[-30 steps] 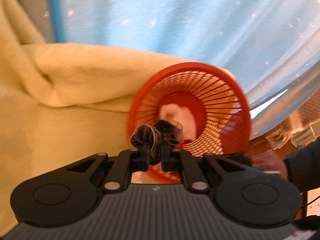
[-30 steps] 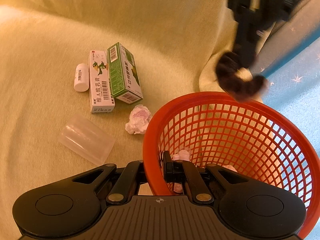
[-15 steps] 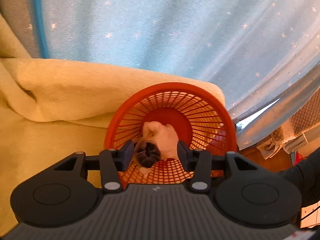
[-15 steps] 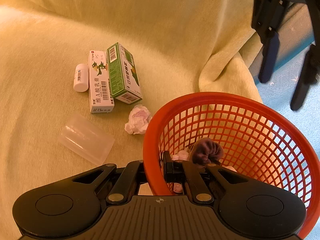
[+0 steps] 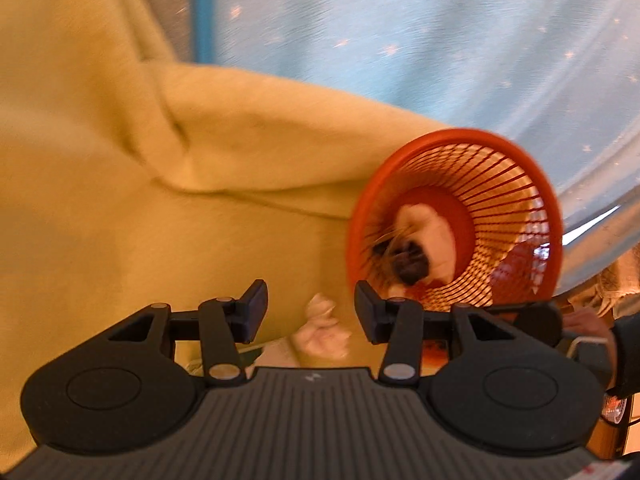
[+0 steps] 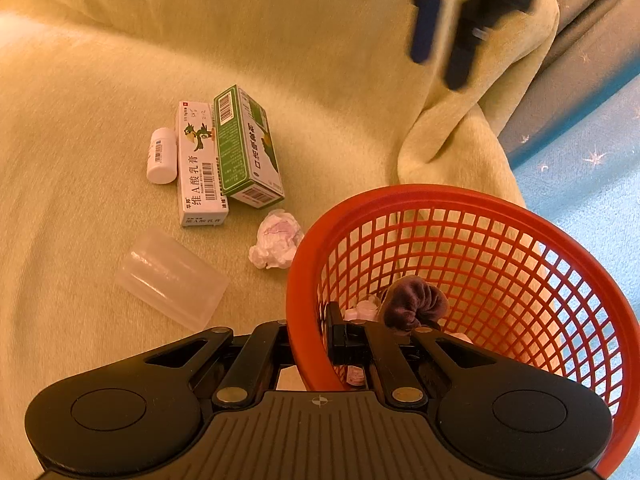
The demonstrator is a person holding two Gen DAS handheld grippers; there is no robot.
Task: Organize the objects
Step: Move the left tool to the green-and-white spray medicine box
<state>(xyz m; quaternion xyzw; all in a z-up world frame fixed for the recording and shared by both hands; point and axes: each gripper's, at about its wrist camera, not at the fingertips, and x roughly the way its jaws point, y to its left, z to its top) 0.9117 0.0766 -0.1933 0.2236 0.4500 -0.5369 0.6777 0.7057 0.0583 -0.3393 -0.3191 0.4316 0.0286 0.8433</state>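
A red mesh basket (image 6: 440, 194) rests on the yellow blanket, and my right gripper (image 6: 310, 340) is shut on its near rim. Inside lie a dark velvet scrunchie (image 6: 412, 304) and some white tissue (image 6: 366, 308). In the left wrist view the basket (image 5: 400, 160) is at the right, with the scrunchie (image 5: 408, 264) lying on tissue. My left gripper (image 5: 310, 308) is open with nothing in it, hanging above a crumpled tissue (image 5: 320, 332) on the blanket. From the right wrist view, the left gripper (image 6: 440, 40) is blurred, up over the blanket fold.
On the blanket left of the basket lie a crumpled tissue (image 6: 276, 238), a clear plastic cup (image 6: 172, 278) on its side, a white box (image 6: 198, 168), a green box (image 6: 246, 148) and a small white bottle (image 6: 162, 156). Blue starred fabric (image 5: 400, 40) lies beyond. A person's hand (image 5: 588, 328) shows at the right.
My left gripper opened and dropped the scrunchie into the basket, then swung left away from the basket to above the loose tissue. The right gripper kept hold of the rim.
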